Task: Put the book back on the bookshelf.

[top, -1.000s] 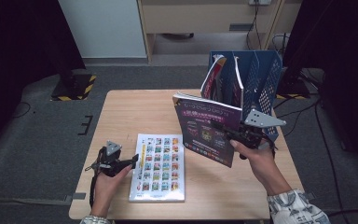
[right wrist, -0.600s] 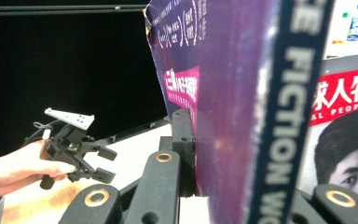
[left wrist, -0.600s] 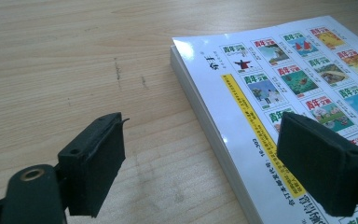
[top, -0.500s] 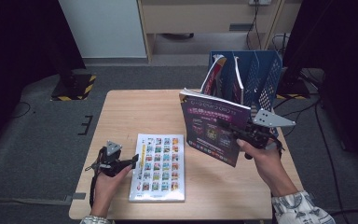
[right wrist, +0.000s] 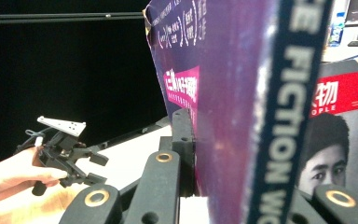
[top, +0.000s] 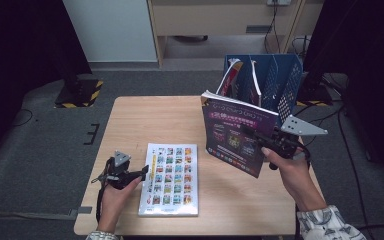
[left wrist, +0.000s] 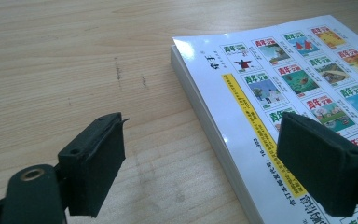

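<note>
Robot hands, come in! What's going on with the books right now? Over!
Right gripper shut on purple magazine, held upright above the table. Left gripper open beside white magazine, not touching. Blue file rack just behind; one magazine already inside.

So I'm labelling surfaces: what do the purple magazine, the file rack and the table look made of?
Purple magazine: glossy printed paper, it seems; its cover shines. File rack: probably blue moulded plastic, with perforated walls. Table: light wood or wood-look laminate; matte grain lines show in the left gripper view.
</note>
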`<state>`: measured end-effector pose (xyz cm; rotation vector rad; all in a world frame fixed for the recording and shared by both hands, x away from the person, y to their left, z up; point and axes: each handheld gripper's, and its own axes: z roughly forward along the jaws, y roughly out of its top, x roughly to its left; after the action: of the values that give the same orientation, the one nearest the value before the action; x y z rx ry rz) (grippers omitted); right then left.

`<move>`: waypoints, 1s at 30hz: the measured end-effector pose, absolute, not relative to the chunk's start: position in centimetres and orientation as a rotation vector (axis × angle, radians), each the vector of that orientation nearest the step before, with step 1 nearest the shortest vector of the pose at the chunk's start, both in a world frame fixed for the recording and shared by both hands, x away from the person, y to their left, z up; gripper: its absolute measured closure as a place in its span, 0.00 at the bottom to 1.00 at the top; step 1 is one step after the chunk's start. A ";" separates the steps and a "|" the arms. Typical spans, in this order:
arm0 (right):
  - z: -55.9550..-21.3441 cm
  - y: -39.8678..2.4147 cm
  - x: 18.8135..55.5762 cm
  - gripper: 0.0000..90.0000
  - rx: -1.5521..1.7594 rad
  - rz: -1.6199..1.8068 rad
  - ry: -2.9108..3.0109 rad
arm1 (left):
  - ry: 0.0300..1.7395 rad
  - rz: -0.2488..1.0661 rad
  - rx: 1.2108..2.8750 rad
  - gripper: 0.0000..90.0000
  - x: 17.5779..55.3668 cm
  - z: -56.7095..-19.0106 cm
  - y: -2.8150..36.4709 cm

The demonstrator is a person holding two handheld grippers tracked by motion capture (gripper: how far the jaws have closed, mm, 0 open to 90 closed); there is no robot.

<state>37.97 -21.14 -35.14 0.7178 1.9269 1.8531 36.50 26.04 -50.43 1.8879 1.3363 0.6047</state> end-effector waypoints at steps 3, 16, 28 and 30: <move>-35.0 -21.4 37.9 0.94 0.725 1.850 1.923 | 1.337 0.605 1.887 0.17 36.5 -50.4 26.1; -34.8 -22.6 37.9 0.94 0.754 1.839 1.895 | 1.337 0.603 1.891 0.17 36.5 -50.4 26.0; -35.0 -23.5 37.7 0.94 0.777 1.835 1.876 | 1.335 0.605 1.896 0.17 36.5 -50.5 26.0; -35.0 -23.7 37.7 0.94 0.778 1.832 1.874 | 1.334 0.605 1.896 0.17 36.5 -50.5 26.0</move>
<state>37.69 -23.74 -35.00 0.7780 1.8735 1.8321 36.53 26.01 -50.48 1.8957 1.3343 0.6052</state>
